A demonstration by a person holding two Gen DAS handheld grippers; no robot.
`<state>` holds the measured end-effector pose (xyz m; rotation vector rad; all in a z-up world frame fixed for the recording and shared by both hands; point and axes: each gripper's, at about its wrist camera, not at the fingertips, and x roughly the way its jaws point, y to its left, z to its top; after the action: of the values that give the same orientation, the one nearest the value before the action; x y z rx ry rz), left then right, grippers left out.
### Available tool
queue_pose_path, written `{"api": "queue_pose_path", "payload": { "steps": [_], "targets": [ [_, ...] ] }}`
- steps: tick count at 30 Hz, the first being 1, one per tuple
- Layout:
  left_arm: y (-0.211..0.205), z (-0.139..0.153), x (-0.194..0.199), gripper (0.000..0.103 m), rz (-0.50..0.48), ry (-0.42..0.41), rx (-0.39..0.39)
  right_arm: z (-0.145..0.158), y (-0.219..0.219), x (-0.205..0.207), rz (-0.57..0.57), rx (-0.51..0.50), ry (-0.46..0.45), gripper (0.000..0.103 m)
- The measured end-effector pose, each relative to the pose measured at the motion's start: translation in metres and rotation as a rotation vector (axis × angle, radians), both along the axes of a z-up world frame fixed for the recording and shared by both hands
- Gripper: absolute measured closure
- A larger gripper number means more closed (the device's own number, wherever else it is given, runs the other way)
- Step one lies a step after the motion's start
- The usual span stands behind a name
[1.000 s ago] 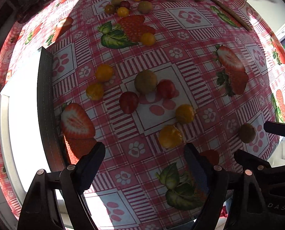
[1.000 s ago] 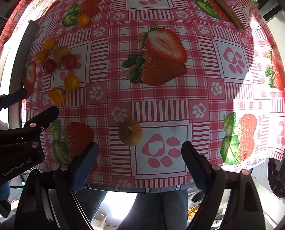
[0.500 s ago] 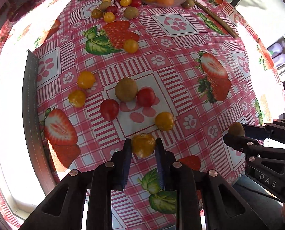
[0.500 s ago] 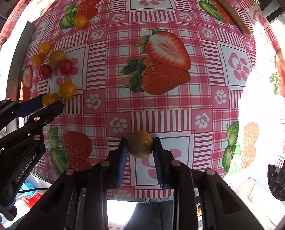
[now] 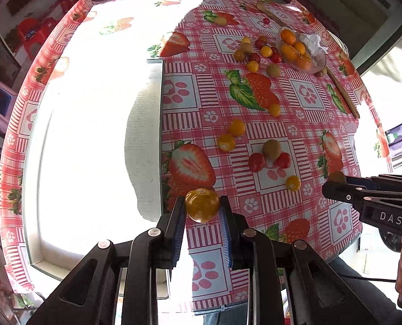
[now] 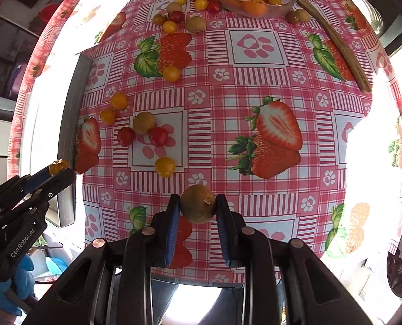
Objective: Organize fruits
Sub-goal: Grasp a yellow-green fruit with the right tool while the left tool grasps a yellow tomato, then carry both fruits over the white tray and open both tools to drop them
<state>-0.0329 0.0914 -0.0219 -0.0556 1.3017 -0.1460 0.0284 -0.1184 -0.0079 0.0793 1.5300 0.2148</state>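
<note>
- Left wrist view: the left gripper [image 5: 202, 214] clamps a round yellow-orange tomato [image 5: 202, 204], glossy and smooth, between its blue pads, above the near part of the red-checked strawberry tablecloth [image 5: 309, 124]. Just left runs the grey edge of a sun-glared white tray [image 5: 144, 140]; loose fruits lie farther out, well apart.
- Right wrist view: the right gripper [image 6: 197, 210] pinches a fuzzy brown kiwi [image 6: 197, 203] near the table's front edge. A glass bowl of oranges [image 6: 287, 0] sits at the far side.
</note>
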Motion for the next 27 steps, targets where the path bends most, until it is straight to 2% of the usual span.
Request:
{"api": "queue_pose_path", "payload": {
  "steps": [6,14,19,26,27],
  "targets": [
    [0.061,0.002,-0.004,0.078,0.152,-0.020,0.061,0.010,0.074,-0.002,0.148,0.060,-0.027,0.074],
    [0.129,-0.032,-0.012,0.078,0.302,0.046,0.148,0.002,0.181,0.008,0.348,0.116,0.000,0.074],
    [0.141,-0.051,-0.020,0.078,0.338,0.088,0.157,-0.022,0.231,0.015,0.431,0.109,0.046,0.074],
    [0.133,-0.061,-0.029,0.077,0.325,0.087,0.184,-0.057,0.265,0.018,0.476,0.057,0.103,0.074],
    [0.131,-0.061,-0.029,0.070,0.324,0.090,0.197,-0.060,0.267,0.018,0.478,0.050,0.108,0.074]
  ]
}}
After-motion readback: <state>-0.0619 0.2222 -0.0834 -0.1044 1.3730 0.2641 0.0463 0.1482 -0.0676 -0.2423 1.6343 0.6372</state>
